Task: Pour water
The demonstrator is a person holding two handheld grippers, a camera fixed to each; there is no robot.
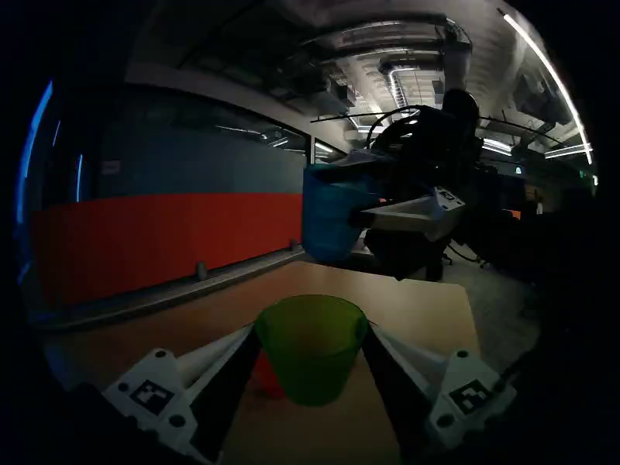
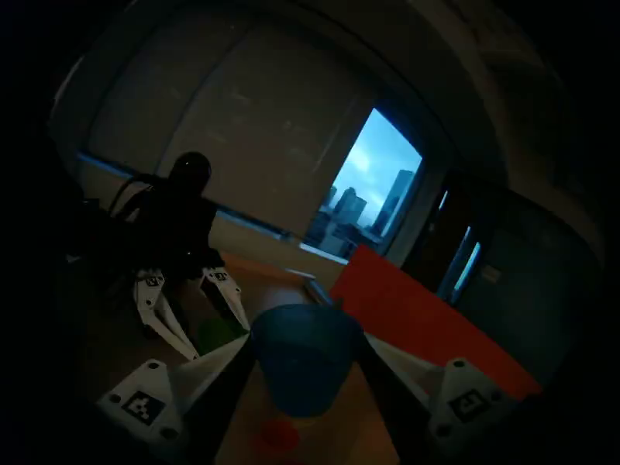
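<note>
Clamped on both sides by the white fingers of the right gripper (image 2: 306,345): a blue cup (image 2: 306,368), open rim turned towards the camera in the right gripper view. Inside too dim to tell whether it holds water. Seen in the left gripper view too, the same blue cup (image 1: 332,209) up in the air, well above the table (image 1: 418,302) and roughly upright. Gripped there by the right gripper (image 1: 364,215), reaching in from the right of the picture and pressing on the cup's wall.

Lower and nearer in the left gripper view, a green cup (image 1: 311,349) between the fingers of the left gripper (image 1: 311,333). Both fingers snug against its sides, mouth upward. Base either on the wooden tabletop or just over it; cannot tell which. Blue cup higher than the green one and beyond it, the two apart.

Just behind the green cup's lower left edge, a small red thing (image 1: 267,376), partly hidden, shape unclear.

Farther off in the right gripper view, the left gripper (image 2: 217,339) pointing down at the table with the green cup (image 2: 215,333) between its fingertips. Behind it, a person (image 2: 182,217) as a dark outline.

Along one side of the table, a long red panel (image 1: 163,240) under dark glass. Overhead, bright ceiling lights (image 1: 542,70) in strips, with pipes and ducts beside them. At the far end of the room, a window (image 2: 364,198) with tall towers against a blue sky.
</note>
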